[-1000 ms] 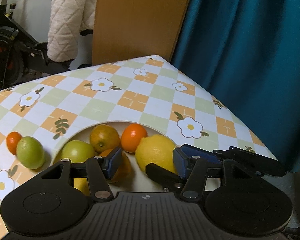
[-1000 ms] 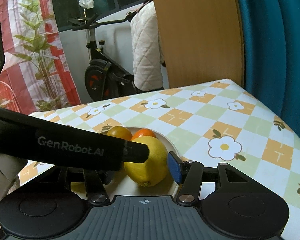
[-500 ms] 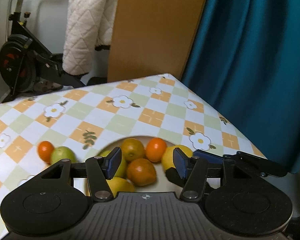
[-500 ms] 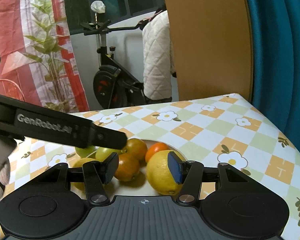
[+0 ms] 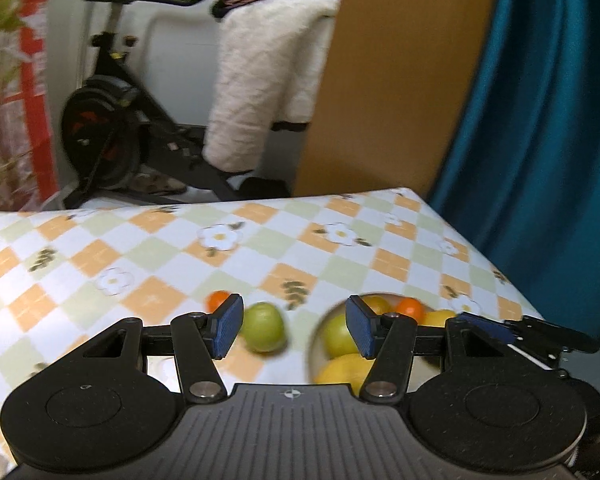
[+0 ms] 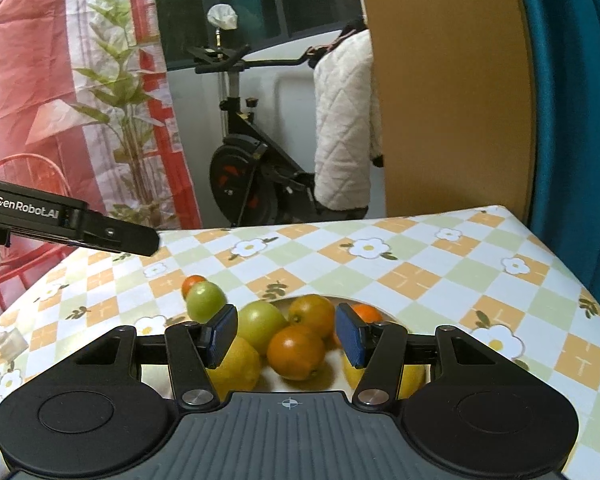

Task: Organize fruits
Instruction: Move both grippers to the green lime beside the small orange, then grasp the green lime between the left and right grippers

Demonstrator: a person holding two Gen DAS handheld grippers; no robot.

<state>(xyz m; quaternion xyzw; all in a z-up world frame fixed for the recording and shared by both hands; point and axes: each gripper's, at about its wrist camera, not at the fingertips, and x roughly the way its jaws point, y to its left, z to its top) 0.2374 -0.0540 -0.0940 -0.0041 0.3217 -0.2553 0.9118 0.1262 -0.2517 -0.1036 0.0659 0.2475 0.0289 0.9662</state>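
The plate point(image 6: 392, 314) of fruit serves as the landmark on the chequered, flower-patterned surface point(image 6: 440, 276).

In the left wrist view, the left tool point(image 5: 294, 330) hangs above the surface with its blue pads spread and nothing between them. A green fruit point(image 5: 265, 327) lies on the surface just left of the plate point(image 5: 320, 328), seen just inside the tool's left pad and farther off than it. A small orange fruit point(image 5: 217, 299) sits just beyond and to the left of that green one, partly hidden by the pad. The plate shows behind the tool's right pad. This view is blurred.

In the right wrist view, the right tool point(image 6: 286, 334) hovers over the near side of the plate, pads spread, gripping nothing. Framed between the pads is an orange fruit point(image 6: 296, 352). Behind it on the plate lie another orange-yellow fruit point(image 6: 312, 316) and a green fruit point(image 6: 260, 322). A yellow lemon point(image 6: 236, 368) lies at the plate's left, behind the left pad. A second lemon point(image 6: 410, 378) lies at the right, mostly covered by the right finger. A small bright orange fruit point(image 6: 366, 313) peeks out beyond the right pad.

Off the plate, just to its left, the green fruit point(image 6: 205, 301) and small orange fruit point(image 6: 193, 282) touch each other on the surface. The left tool's black finger point(image 6: 112, 236), seen from the side, reaches in above the surface well left of the plate.
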